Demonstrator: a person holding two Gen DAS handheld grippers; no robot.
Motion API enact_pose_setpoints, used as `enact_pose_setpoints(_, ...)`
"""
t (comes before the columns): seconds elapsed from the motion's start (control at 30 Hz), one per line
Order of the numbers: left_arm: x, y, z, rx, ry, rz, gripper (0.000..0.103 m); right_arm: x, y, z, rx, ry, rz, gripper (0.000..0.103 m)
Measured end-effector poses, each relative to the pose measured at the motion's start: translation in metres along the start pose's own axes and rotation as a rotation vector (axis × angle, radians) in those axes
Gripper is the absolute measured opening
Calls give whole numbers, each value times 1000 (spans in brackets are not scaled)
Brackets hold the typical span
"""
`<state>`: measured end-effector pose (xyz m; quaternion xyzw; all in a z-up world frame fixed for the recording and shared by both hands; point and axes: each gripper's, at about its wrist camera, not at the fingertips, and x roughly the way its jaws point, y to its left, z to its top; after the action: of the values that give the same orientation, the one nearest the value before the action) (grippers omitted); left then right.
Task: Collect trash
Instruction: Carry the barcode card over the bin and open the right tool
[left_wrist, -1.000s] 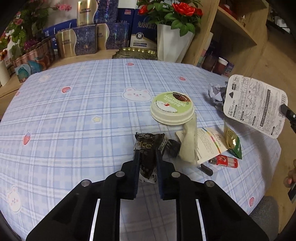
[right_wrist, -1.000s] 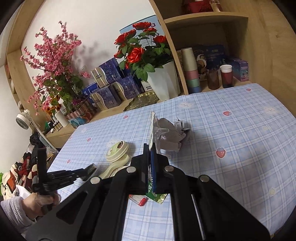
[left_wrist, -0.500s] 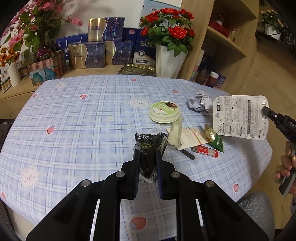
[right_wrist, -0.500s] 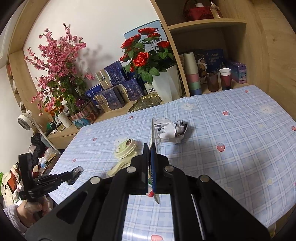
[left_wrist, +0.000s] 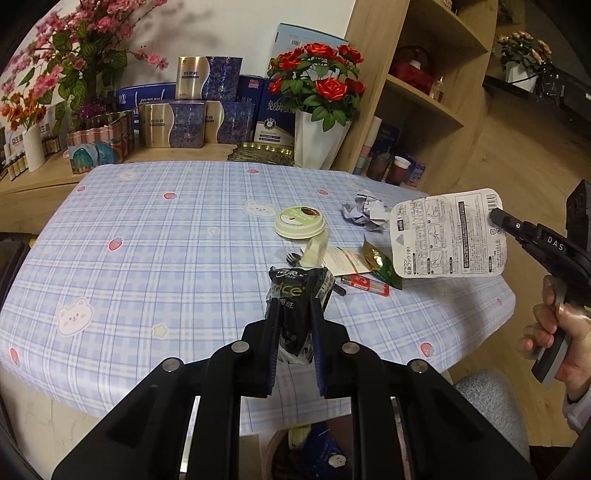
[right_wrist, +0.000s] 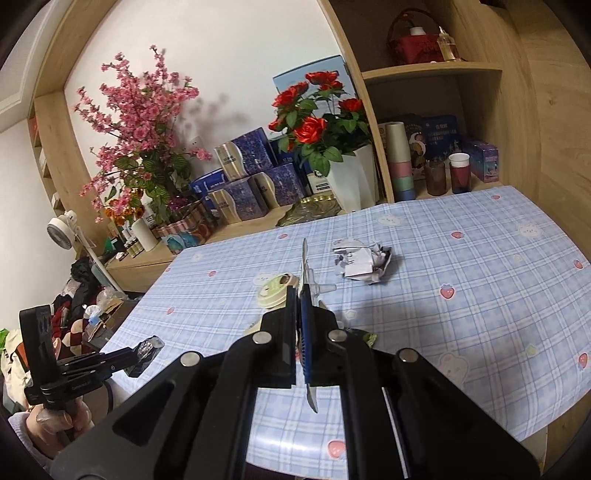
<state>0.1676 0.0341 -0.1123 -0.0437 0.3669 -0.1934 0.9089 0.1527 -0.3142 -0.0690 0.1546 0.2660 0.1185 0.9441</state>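
table, checked cloth | lid | crumpled paper | green sachet | red tube

Right tool clamped tight on a flat package card, seen edge-on, raised above the counter with its blue plaid cloth. Beyond it on the counter: crumpled paper and a round green-white lid, well apart from each other. Lower left, the left tool grips a dark wrapper, hand on its handle. Red roses in a white vase behind the counter.
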Motion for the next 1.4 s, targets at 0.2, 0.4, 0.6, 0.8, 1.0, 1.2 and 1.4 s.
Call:
enact_pose_setpoints(0.2, -24, -4, -16, 5, -8, -5, 16, -20, 20, -12, -30, 24, 35, 6)
enact_pose_setpoints(0.4, -44, -3, -35, 0, -14, -8, 16, -46, 38, -34, -28, 69, 82, 6)
enact_pose_setpoints(0.6, -63, -6, -50, 6, -30, -10, 16, -68, 53, -57, -26, 143, 109, 6)
enact_pose_setpoints(0.8, -80, -2, -68, -31, -40, -20, 16, -68, 68, -86, -82, 299, 125, 6)
enact_pose_setpoints(1.0, -78, 7, -85, -62, -15, -4, 16, -36, 79, -129, -156, 492, 142, 6)
enact_pose_setpoints(1.2, -67, 13, -93, -84, 18, -2, 16, 11, 69, -174, -107, 656, 143, 6)
enact_pose_setpoints(1.4, -58, 18, -95, -82, 44, 9, 16, 51, 73, -215, -61, 774, 156, 6)
